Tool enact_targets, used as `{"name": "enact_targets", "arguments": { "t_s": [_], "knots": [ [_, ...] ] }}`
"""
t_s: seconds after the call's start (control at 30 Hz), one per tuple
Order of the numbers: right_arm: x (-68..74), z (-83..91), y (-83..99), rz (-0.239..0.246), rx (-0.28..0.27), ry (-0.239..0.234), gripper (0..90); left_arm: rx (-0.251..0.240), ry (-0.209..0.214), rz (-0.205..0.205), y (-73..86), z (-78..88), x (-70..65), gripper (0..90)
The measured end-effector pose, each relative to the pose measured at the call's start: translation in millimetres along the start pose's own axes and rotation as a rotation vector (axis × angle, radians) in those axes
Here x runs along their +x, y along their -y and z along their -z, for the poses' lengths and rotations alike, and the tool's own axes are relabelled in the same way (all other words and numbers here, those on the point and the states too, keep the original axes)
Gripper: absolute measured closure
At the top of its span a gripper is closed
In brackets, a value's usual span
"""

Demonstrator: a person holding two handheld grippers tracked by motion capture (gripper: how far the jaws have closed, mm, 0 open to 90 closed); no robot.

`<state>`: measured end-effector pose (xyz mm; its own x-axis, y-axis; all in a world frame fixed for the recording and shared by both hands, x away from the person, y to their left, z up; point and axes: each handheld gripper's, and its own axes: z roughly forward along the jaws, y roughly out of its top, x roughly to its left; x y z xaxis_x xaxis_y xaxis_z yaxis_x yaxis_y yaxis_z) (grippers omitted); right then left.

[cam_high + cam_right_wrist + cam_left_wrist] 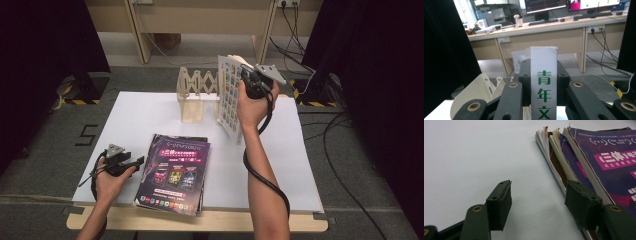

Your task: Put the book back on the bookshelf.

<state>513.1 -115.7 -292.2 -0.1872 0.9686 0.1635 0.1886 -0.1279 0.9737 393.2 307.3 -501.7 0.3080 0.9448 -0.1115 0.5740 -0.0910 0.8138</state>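
From the high view, the right gripper held a magazine upright beside the wooden rack, probably to slot it in. In the left gripper view, the left gripper rested on the counter, fingers apart, next to the stack of magazines. In the right gripper view, the fingers clamped the spine.

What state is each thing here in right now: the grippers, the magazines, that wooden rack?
Right gripper: shut on a magazine's spine.
Held magazine: upright, lifted beside the rack.
Left gripper: open, nothing between its jaws, resting by the stack.
Stack of magazines: lying flat on the table, closed.
Wooden rack: standing on the table; I can't tell whether anything is in it.
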Motion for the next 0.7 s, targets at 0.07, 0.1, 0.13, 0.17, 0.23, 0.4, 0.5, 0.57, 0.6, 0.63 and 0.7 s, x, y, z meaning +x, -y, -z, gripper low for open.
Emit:
{"name": "enact_targets", "arguments": {
  "t_s": [0.07, 0.1, 0.13, 0.17, 0.23, 0.4, 0.5, 0.57, 0.6, 0.63, 0.7],
  "knots": [
    [2.1, -4.2, -1.8, 0.001, -0.007, 0.001, 74.5, -0.001, 0.001, 0.001, 0.0, 0.0, 0.1, 37.1],
    [3.3, -6.4, -2.7, 0.000, -0.013, 0.001, 74.5, -0.002, 0.002, 0.003, 0.1, 0.0, 0.3, 37.1],
    [4.7, -9.3, -3.7, 0.003, -0.023, 0.006, 74.4, -0.001, 0.004, 0.004, 0.0, 0.1, 0.6, 37.1],
    [5.5, -10.8, -4.0, 0.003, -0.028, 0.005, 74.4, 0.000, 0.003, 0.005, 0.0, 0.2, 0.7, 37.1],
    [7.0, -14.3, -4.5, 0.000, -0.038, 0.005, 74.4, 0.000, 0.004, 0.007, -0.1, 0.2, 0.8, 37.1],
    [9.7, -27.6, -1.4, 0.011, -0.063, 0.011, 74.3, -0.002, 0.004, 0.005, 0.1, 0.5, 0.8, 37.0],
    [9.1, -35.0, 3.8, 0.018, -0.057, 0.010, 74.3, 0.004, 0.005, 0.003, -0.1, 0.3, 0.7, 37.1],
    [9.5, -37.6, 8.5, 0.020, -0.056, 0.008, 74.2, -0.001, 0.005, 0.002, 0.1, 0.1, 0.4, 37.1],
    [10.6, -37.4, 10.4, 0.026, -0.055, 0.010, 74.2, -0.001, 0.005, 0.001, 0.0, 0.3, 0.3, 37.1],
    [11.7, -36.6, 12.8, 0.040, -0.058, 0.013, 74.2, -0.001, 0.006, 0.001, 0.1, 0.4, 0.2, 37.1],
    [11.6, -34.3, 16.4, 0.049, -0.054, 0.013, 74.0, -0.003, 0.006, 0.002, 0.1, 0.3, 0.2, 37.1]
  ]
}}
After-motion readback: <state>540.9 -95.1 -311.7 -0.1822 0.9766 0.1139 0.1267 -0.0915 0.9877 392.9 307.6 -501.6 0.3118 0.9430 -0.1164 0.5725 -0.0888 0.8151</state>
